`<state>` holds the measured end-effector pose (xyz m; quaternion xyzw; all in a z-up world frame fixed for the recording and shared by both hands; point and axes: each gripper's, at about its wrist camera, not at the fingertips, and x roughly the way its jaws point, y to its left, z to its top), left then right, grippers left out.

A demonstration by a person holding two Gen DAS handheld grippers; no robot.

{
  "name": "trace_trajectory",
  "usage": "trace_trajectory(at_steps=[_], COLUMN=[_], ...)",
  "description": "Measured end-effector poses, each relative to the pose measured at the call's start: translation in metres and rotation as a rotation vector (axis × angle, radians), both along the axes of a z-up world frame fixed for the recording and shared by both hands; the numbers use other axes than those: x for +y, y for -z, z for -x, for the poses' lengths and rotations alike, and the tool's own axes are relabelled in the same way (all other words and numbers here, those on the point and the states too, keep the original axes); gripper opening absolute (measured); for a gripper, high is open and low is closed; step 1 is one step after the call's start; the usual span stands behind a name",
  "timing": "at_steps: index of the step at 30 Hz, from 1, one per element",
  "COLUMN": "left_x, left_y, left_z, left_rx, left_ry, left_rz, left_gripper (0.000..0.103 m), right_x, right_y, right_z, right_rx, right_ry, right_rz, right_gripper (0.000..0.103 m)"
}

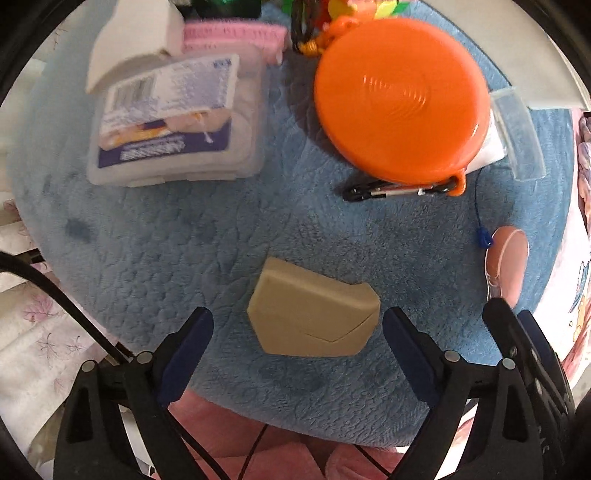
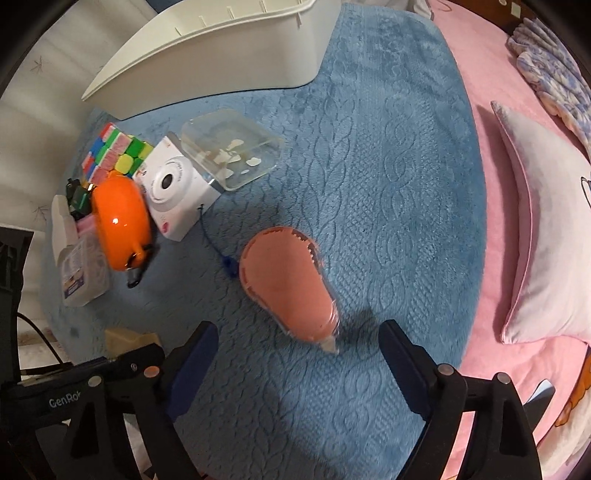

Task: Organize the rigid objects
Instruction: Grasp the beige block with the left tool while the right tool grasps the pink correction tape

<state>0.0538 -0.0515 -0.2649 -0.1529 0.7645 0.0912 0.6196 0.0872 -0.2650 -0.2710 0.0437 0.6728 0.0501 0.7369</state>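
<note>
A tan angular box (image 1: pixel 314 314) lies on the blue fleece blanket (image 1: pixel 184 240). My left gripper (image 1: pixel 298 320) points down over it, open, one finger on each side and neither pad touching. In the right wrist view a salmon teardrop-shaped case (image 2: pixel 284 280) lies on the same blanket. My right gripper (image 2: pixel 297 329) stands open around its narrow tip, with the pads apart from it. The salmon case (image 1: pixel 508 258) also shows at the right edge of the left wrist view, beside the right gripper's black finger.
An orange round disc (image 1: pixel 399 107), a labelled clear plastic box (image 1: pixel 173 122), a pink comb (image 1: pixel 236 35) and a black clip (image 1: pixel 388 190) lie farther off. A white bin (image 2: pixel 221 48), colour cube (image 2: pixel 114 151), white camera box (image 2: pixel 177 188), clear container (image 2: pixel 232 147) and pillow (image 2: pixel 546 251) are around.
</note>
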Motion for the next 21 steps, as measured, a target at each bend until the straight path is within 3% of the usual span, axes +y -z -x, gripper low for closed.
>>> trace_trajectory(at_steps=[4,9,18,21], left_x=[-0.003,-0.015,-0.023,-0.022], left_y=[0.002,0.011,0.0,-0.009], left_z=[0.004,0.002,-0.008,-0.017], left_rx=[0.013,0.015,0.0,0.01], left_ry=[-0.033,0.008,0.043,0.045], left_rz=[0.015,-0.01,-0.038,-0.035], left_gripper=[0.09,0.086,0.066,0.066], right_x=[-0.001,0.004,0.009,0.019], right_y=[0.004,0.008,0.012,0.012], right_z=[-0.004,-0.008,-0.015,-0.014], right_rx=[-0.014,-0.027,-0.055,-0.084], right_ry=[-0.001,-0.03,-0.076,-0.116], right_rz=[0.012,0.02,0.035,0.042], right_gripper=[0.085,0.078,0.067,0.056])
